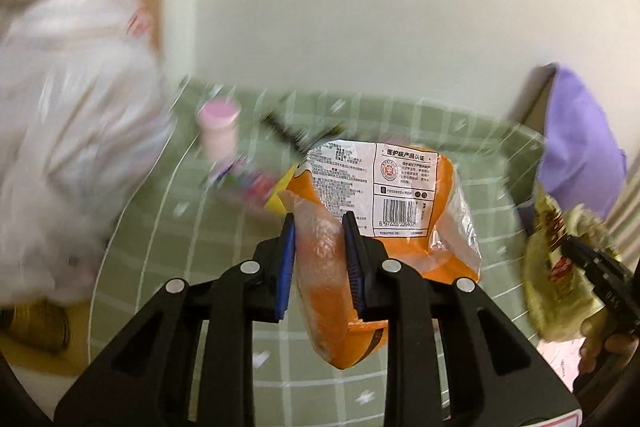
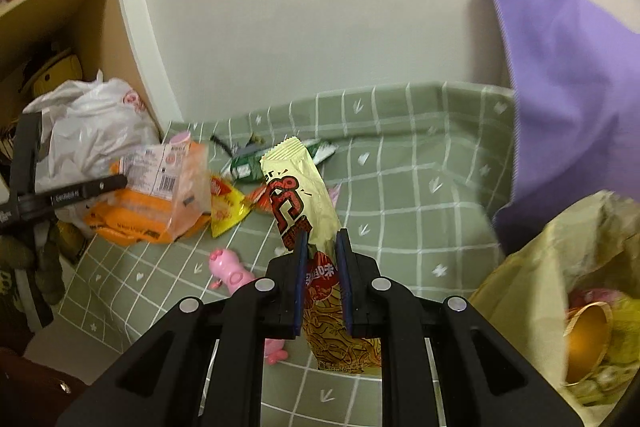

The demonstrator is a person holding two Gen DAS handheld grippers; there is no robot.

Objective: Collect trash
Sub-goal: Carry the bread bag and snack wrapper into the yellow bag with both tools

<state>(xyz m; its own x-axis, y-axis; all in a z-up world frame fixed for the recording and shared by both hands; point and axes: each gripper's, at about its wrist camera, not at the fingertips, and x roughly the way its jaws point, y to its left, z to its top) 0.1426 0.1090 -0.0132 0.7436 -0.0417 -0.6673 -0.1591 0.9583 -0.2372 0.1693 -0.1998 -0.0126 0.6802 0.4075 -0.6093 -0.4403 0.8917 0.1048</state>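
Note:
My left gripper (image 1: 319, 227) is shut on an orange and clear plastic package (image 1: 384, 211) with a barcode label, held above the green checked cloth (image 1: 180, 259). The package also shows at the left of the right wrist view (image 2: 160, 195). My right gripper (image 2: 322, 241) is shut on a pale yellow noodle snack wrapper (image 2: 304, 195) with red print, held upright over the cloth (image 2: 420, 195). That wrapper shows at the right edge of the left wrist view (image 1: 556, 259).
A white plastic bag (image 2: 92, 135) lies at the left by a shelf. A yellow bag (image 2: 560, 291) holding trash gapes at the right, under purple cloth (image 2: 568, 91). A pink pig toy (image 2: 230, 269), a yellow wrapper (image 2: 226, 211), a green wrapper (image 2: 256, 167) and a pink bottle (image 1: 218, 131) lie on the cloth.

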